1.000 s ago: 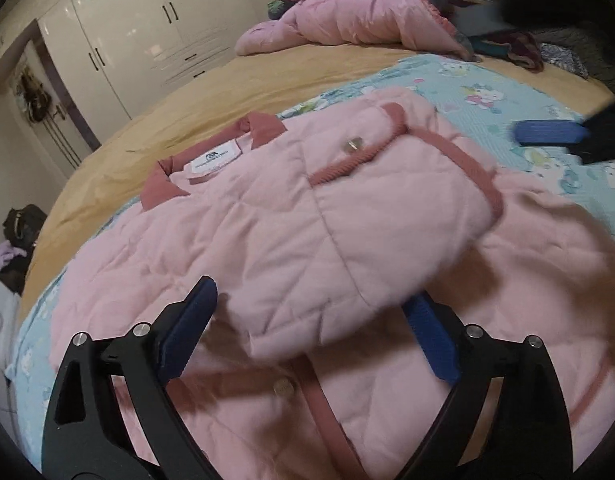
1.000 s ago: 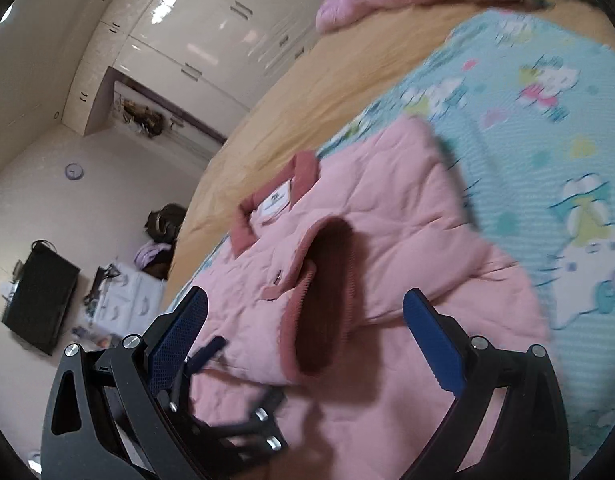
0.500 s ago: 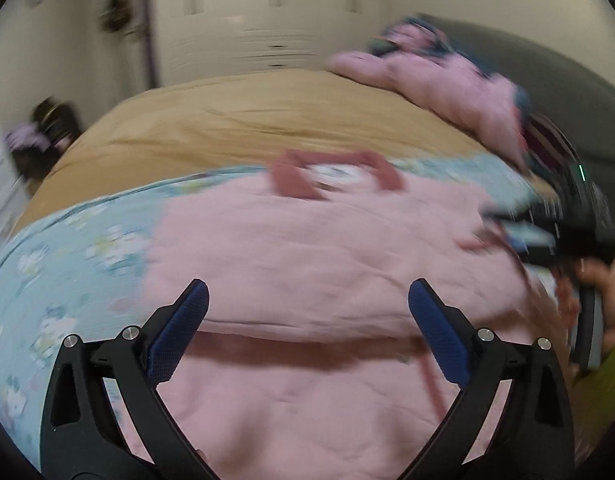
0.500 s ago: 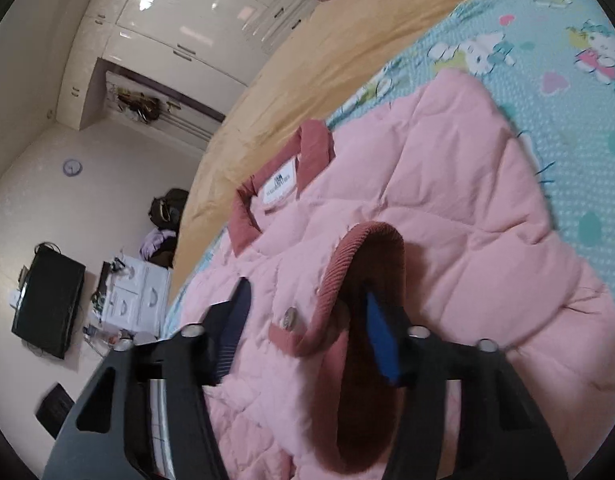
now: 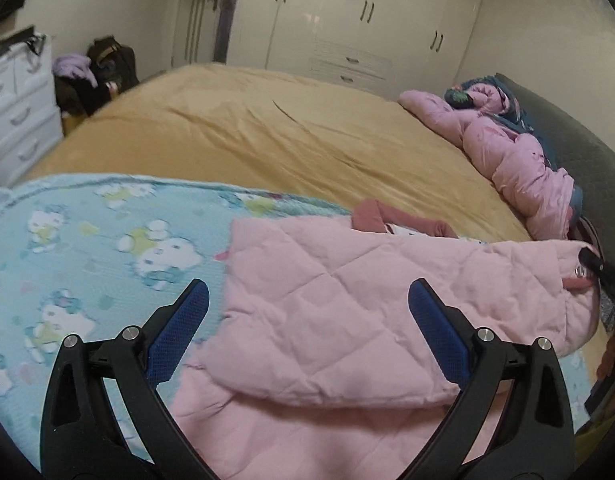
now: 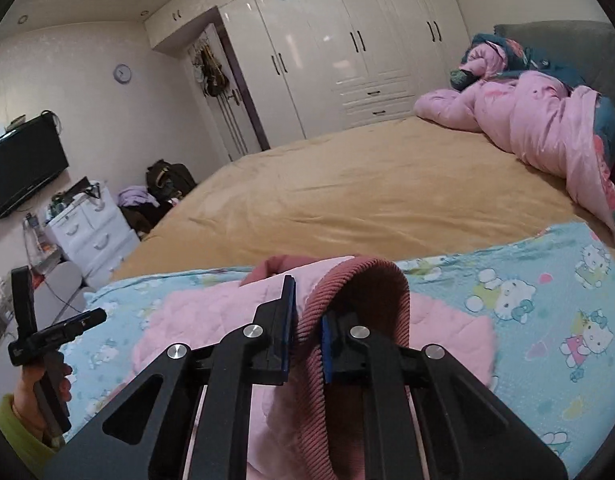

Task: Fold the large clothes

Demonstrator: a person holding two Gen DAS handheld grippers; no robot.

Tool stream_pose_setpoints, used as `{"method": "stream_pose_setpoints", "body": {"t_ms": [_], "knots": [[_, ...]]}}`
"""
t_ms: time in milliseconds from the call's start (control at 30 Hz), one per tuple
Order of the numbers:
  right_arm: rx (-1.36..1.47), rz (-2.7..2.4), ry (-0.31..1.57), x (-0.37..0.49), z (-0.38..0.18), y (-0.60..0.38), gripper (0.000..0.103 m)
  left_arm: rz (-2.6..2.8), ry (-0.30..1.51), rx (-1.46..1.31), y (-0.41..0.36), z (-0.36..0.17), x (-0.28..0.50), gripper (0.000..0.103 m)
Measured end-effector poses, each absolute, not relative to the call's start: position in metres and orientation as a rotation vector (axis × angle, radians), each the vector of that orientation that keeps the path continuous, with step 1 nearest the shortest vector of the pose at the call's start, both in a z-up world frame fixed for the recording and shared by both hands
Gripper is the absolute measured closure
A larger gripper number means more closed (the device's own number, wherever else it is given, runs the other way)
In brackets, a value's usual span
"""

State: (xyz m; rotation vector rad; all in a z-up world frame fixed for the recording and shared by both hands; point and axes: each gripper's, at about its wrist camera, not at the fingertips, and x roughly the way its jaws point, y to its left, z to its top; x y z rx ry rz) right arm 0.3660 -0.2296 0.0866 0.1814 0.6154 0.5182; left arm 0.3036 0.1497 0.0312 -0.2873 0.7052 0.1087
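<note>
A pink quilted jacket (image 5: 347,312) with dark pink ribbed trim lies on a blue cartoon-print blanket (image 5: 87,240) on the bed. One sleeve is folded across its body. My left gripper (image 5: 307,316) is open and empty, just above the folded sleeve near the jacket's left edge. My right gripper (image 6: 307,332) is shut on the ribbed sleeve cuff (image 6: 359,280) and holds it up above the jacket (image 6: 187,320). The right gripper's tip also shows at the far right of the left wrist view (image 5: 595,268). The left gripper shows at the left of the right wrist view (image 6: 47,336).
A tan bedspread (image 5: 267,140) covers the bed beyond the blanket. A bunched pink duvet (image 6: 527,128) lies at the headboard side. White wardrobes (image 6: 347,60), a white drawer unit (image 6: 87,232), a dark bag (image 6: 167,180) and a wall TV (image 6: 23,168) stand around the bed.
My right gripper closed on the sleeve cuff and lifted it. My left gripper swung left across the jacket, staying open.
</note>
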Motion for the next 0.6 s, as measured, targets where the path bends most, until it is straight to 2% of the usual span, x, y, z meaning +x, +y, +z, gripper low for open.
{"method": "stream_pose_setpoints", "body": {"t_ms": [267,300,433,533,600], "knots": [[0.199,0.439,0.723,0.373,0.026,-0.246,0.093,0.046,0.817,-0.260,0.117,-0.012,0.342,0.009],[0.200,0.431,0.733,0.374,0.020,-0.247,0.093,0.043,0.825,-0.251,0.114,-0.016,0.344,0.012],[0.198,0.415,0.754,0.376,0.008,-0.243,0.092,0.012,0.877,-0.258,0.108,-0.037,0.352,0.052],[0.202,0.403,0.767,0.376,0.004,-0.242,0.092,0.023,0.923,-0.217,0.102,-0.054,0.356,0.064],[0.193,0.398,0.773,0.376,0.002,-0.239,0.090,0.020,0.946,-0.220,0.102,-0.064,0.357,0.064]]}}
